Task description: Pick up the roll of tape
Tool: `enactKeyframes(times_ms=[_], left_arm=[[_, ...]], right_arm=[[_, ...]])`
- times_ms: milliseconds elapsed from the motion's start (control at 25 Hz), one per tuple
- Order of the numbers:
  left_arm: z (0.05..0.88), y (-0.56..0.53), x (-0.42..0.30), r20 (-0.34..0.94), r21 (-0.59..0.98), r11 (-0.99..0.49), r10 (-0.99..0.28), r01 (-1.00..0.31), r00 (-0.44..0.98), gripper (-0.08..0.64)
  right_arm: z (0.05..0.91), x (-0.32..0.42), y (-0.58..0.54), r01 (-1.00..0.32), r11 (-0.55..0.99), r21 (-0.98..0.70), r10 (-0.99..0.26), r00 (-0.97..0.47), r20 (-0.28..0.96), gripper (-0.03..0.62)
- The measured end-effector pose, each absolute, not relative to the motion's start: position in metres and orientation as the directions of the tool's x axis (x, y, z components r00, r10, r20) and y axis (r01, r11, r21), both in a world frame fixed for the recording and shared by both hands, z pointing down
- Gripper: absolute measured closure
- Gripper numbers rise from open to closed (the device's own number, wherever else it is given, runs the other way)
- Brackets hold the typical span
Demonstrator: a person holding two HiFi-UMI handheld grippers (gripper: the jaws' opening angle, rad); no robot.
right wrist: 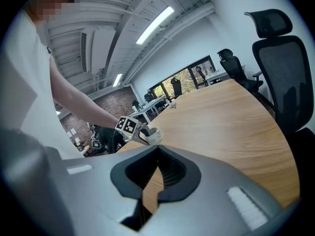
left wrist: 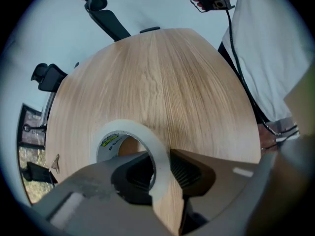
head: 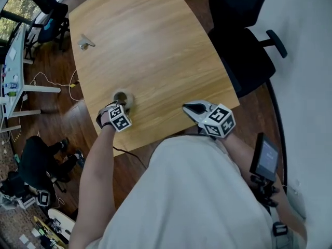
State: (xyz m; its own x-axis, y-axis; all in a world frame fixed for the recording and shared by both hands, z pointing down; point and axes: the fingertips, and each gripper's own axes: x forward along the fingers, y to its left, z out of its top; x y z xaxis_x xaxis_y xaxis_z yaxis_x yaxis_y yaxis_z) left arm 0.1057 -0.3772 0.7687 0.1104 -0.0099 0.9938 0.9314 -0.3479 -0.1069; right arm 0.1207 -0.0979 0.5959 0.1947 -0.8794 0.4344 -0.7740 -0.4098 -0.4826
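The roll of tape is a pale ring lying flat on the wooden table, close to its near-left edge. My left gripper points straight down over it. In the left gripper view the roll of tape has its near wall pinched between the jaws of the left gripper, one pad inside the ring and one outside. My right gripper hovers at the table's near edge to the right, away from the roll. Seen in its own view, the right gripper has its tips together with nothing between them.
A small metal object lies on the table at the far left. A black office chair stands at the table's right side, and another chair at the far left. Cables run over the wooden floor to the left.
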Motion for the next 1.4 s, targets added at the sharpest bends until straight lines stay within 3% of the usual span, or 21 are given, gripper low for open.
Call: enactKeyframes(times_ms=[360,720,920,1120,1400], left_arm=[[0.748,-0.355,0.089,0.981,-0.073,-0.563,0.109,0.823,0.161,0.453],[0.698,-0.271,0.079,0.896,-0.023,-0.803,0.247,0.595,0.368,0.453],[0.667,-0.213,0.082,0.810,0.037,-0.881,0.303,0.471,0.503,0.453],[0.631,-0.169,0.089,0.642,0.217,-0.933,0.359,0.288,0.678,0.449],[0.602,-0.123,0.096,0.458,0.323,-0.919,0.361,0.226,0.812,0.448]], right_arm=[[0.604,0.112,-0.093,-0.768,-0.401,-0.499,-0.884,0.182,0.430,0.584],[0.594,0.126,-0.088,-0.804,-0.308,-0.508,-0.916,0.108,0.385,0.584],[0.595,0.137,-0.075,-0.818,-0.262,-0.512,-0.924,0.059,0.378,0.584],[0.599,0.143,-0.070,-0.835,-0.192,-0.516,-0.930,-0.013,0.368,0.584],[0.578,0.153,-0.061,-0.889,-0.075,-0.452,-0.948,-0.076,0.308,0.584]])
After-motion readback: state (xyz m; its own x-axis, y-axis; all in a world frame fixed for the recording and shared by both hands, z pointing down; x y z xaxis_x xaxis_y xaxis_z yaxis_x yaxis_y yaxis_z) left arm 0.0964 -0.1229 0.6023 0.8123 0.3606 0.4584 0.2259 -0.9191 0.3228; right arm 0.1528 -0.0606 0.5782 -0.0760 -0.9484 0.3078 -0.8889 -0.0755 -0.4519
